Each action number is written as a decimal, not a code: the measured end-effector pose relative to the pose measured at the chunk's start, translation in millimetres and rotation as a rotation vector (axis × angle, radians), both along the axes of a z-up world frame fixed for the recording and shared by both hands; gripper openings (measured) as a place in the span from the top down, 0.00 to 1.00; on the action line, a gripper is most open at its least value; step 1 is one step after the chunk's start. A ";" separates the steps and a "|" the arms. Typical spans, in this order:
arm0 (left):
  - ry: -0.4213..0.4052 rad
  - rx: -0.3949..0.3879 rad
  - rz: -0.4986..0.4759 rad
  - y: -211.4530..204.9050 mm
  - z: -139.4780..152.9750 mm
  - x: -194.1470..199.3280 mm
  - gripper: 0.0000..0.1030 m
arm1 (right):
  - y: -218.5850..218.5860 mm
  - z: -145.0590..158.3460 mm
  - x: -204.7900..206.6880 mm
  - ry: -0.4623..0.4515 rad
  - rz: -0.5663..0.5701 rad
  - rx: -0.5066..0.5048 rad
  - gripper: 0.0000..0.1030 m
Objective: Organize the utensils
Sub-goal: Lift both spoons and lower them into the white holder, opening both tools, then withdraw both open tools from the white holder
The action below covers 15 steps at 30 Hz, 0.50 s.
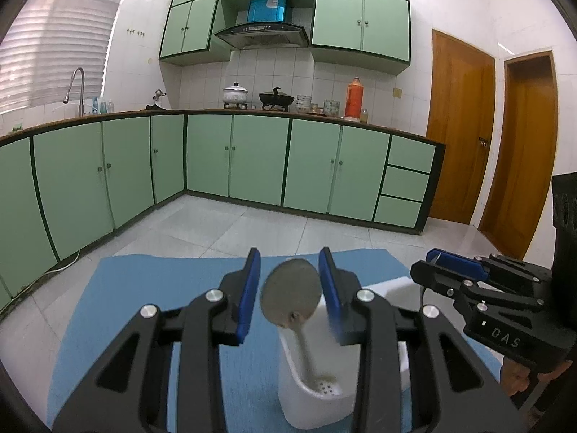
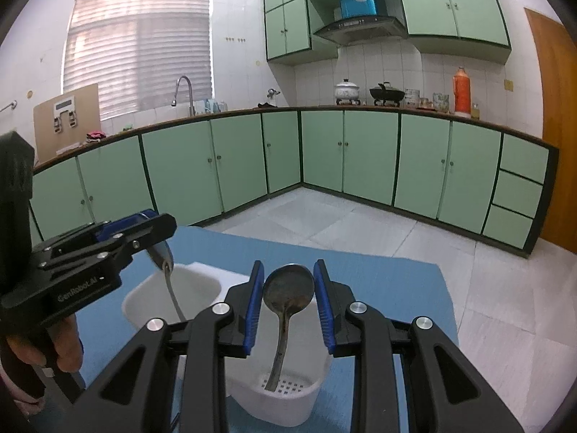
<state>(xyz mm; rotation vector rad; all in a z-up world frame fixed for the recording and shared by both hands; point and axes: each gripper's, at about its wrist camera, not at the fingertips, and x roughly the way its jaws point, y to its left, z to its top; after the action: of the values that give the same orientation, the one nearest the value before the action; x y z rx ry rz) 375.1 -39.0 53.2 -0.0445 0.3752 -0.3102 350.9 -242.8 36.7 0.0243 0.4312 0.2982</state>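
My left gripper (image 1: 289,254) is shut on the round bowl of a pale metal spoon (image 1: 290,290). Its handle slants down into one compartment of a white plastic utensil holder (image 1: 306,407). My right gripper (image 2: 287,264) is shut on the bowl of a darker, tarnished spoon (image 2: 288,288), and that handle's end rests on the perforated floor of the holder's other compartment (image 2: 288,406). Each gripper also shows from the side in the other's view: the right gripper (image 1: 431,258) and the left gripper (image 2: 158,218), with the pale spoon (image 2: 169,274) hanging below it.
The holder stands on a blue mat (image 2: 378,281) over a tiled floor. Green cabinets (image 1: 252,158) run along the far walls, with pots and a flask on the counter. A person's hand (image 2: 61,350) grips the left tool. Wooden doors (image 1: 461,126) are at the right.
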 end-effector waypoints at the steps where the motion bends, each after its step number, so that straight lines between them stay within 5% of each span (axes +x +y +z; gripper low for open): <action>1: 0.001 0.001 0.001 -1.1 0.1 -0.5 0.67 | -0.7 -1.7 0.0 0.003 -0.001 0.003 0.73; 10: 0.039 -0.013 0.009 5.7 -9.9 -1.5 0.65 | -7.7 -10.4 -2.0 0.023 0.005 0.040 0.72; 15: 0.020 -0.019 0.015 7.5 -1.2 -8.4 0.54 | -14.1 -6.6 -6.0 0.007 -0.017 0.057 0.56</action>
<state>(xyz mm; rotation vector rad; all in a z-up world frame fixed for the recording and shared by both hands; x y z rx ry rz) 366.7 -31.5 52.0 -0.0688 0.3911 -0.2986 344.9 -256.8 30.2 0.0847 0.4289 0.2933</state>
